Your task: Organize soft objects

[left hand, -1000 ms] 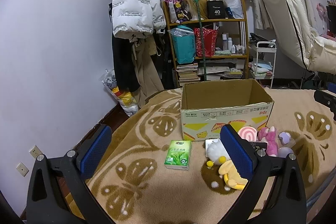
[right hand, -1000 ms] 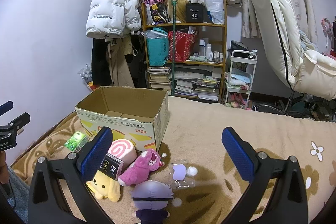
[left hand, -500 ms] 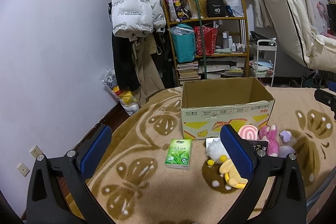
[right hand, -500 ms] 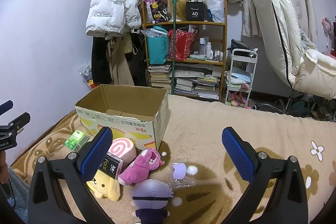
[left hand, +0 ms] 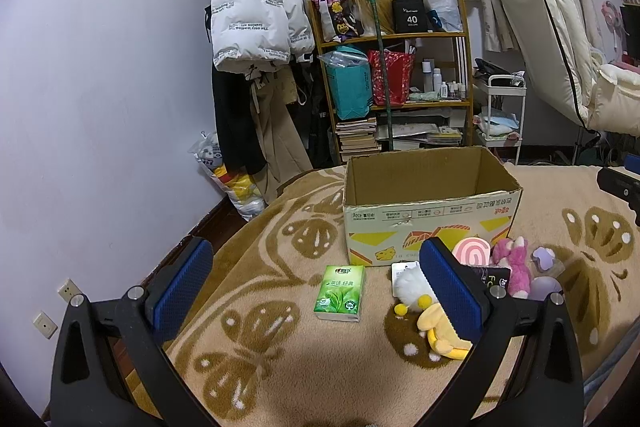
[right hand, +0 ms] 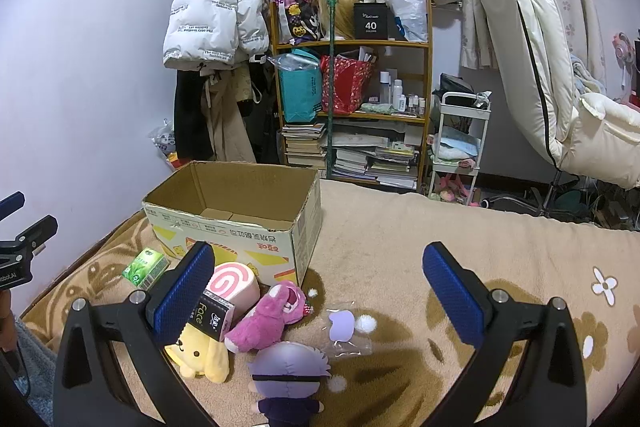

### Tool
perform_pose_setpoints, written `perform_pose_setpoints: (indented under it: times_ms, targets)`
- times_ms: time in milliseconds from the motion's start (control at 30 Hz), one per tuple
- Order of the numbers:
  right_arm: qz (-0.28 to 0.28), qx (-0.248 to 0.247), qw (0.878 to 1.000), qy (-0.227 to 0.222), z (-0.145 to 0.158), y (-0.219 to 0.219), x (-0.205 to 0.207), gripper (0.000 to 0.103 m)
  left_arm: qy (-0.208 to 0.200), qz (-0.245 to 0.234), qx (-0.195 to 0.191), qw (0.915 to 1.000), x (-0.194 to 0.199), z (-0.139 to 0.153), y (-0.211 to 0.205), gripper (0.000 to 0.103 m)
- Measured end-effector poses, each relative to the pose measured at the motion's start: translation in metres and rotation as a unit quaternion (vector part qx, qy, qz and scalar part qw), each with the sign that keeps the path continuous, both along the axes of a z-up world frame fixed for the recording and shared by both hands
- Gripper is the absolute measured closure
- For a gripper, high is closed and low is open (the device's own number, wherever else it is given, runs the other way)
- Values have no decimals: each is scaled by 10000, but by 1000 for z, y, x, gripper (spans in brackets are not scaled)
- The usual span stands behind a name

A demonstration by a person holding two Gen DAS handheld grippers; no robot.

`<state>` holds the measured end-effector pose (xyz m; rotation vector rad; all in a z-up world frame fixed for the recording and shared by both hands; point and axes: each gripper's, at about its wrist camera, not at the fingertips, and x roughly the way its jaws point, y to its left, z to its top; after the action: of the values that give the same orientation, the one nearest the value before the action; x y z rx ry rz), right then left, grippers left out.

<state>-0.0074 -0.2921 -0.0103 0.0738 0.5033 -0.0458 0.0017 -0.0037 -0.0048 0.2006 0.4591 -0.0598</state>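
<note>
Mostly patterned blanket point(left hand: 280, 367), cardboard box point(left hand: 428, 215), cluttered shelf point(right hand: 352, 99)

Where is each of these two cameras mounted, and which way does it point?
Left wrist view: on the left gripper, facing the box across the blanket; its open blue fingers show.
Right wrist view: on the right gripper, above the plush toys, facing the shelf; its open fingers show, the left gripper at the edge.
Both share the box, tissue pack and toys.
</note>
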Motion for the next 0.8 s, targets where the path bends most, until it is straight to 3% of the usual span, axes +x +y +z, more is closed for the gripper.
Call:
perform_pose_setpoints:
  times_ms: [800]
  targets:
    - [-5, -15, 10000, -18, -4, 0, 0, 0, 2, 4, 7, 10000, 0, 0, -1, 1]
